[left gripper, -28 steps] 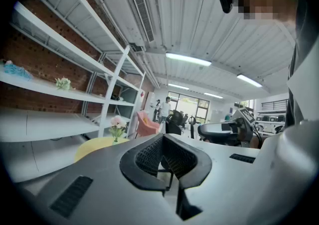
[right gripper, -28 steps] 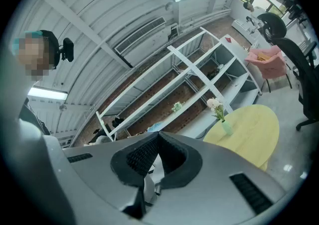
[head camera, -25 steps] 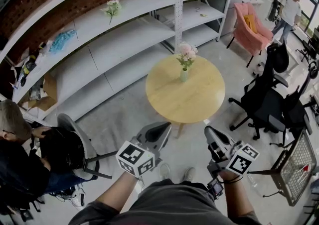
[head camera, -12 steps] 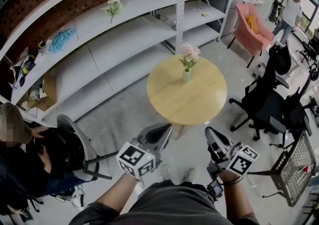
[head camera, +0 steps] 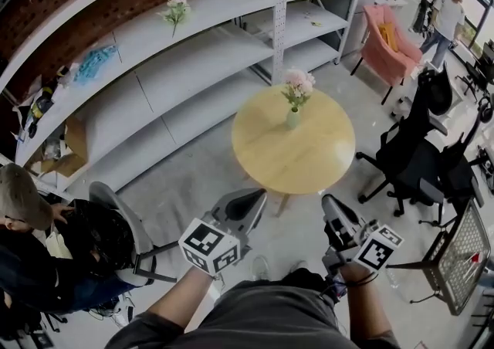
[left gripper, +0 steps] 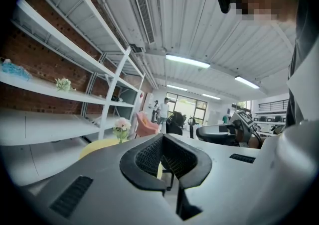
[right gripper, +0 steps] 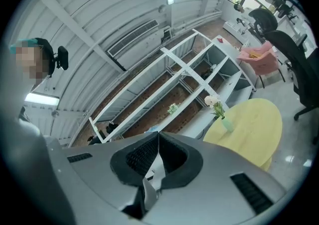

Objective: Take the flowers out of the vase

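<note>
Round table (head camera: 309, 162), vase (head camera: 292, 118) of flowers (head camera: 298, 83) well beyond left gripper (head camera: 255, 201), right gripper (head camera: 331, 205), both closed, empty.

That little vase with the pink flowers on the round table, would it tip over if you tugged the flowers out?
Probably, yes: the vase looks small and narrow under a much wider bunch of flowers, so it seems top-heavy. It stands free on the smooth table, so it may slide or lift too.
</note>
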`<state>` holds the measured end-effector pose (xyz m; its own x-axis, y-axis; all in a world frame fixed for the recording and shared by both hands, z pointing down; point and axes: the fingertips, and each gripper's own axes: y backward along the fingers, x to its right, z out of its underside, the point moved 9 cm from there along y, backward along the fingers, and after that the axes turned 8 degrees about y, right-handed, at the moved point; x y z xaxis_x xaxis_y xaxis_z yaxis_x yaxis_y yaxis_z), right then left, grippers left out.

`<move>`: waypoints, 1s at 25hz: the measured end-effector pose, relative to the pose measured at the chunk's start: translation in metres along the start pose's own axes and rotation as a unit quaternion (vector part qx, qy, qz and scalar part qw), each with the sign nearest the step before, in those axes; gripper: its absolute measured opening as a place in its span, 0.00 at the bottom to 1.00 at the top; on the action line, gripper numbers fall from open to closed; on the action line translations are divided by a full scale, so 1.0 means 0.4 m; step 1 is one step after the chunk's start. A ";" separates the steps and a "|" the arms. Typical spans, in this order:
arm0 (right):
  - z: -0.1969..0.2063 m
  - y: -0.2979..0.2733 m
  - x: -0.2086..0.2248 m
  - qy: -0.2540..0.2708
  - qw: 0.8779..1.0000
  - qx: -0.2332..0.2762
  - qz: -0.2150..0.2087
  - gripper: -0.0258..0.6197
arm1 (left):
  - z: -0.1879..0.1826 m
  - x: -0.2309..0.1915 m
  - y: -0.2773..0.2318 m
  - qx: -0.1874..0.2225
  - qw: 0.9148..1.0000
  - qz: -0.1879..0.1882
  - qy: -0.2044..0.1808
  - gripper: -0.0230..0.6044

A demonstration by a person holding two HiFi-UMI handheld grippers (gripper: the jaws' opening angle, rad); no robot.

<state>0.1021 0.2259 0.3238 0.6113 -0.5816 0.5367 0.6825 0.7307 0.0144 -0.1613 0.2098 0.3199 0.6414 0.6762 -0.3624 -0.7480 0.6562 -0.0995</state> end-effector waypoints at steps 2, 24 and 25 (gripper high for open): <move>-0.001 -0.008 -0.003 -0.009 1.000 0.006 0.001 0.06 | -0.006 -0.008 0.002 0.000 1.000 0.001 -0.001 0.05; -0.059 -0.124 0.134 -0.012 1.000 0.004 -0.002 0.06 | -0.056 -0.110 -0.140 -0.004 1.000 -0.002 -0.002 0.05; -0.063 -0.131 0.148 -0.015 1.000 0.004 -0.002 0.06 | -0.058 -0.115 -0.154 -0.006 1.000 -0.004 -0.001 0.05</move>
<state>0.1127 0.1442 0.3334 0.5952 -0.5739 0.5625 0.6825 0.7305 0.0230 -0.1486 0.1306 0.3211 0.6472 0.6722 -0.3594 -0.7452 0.6572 -0.1127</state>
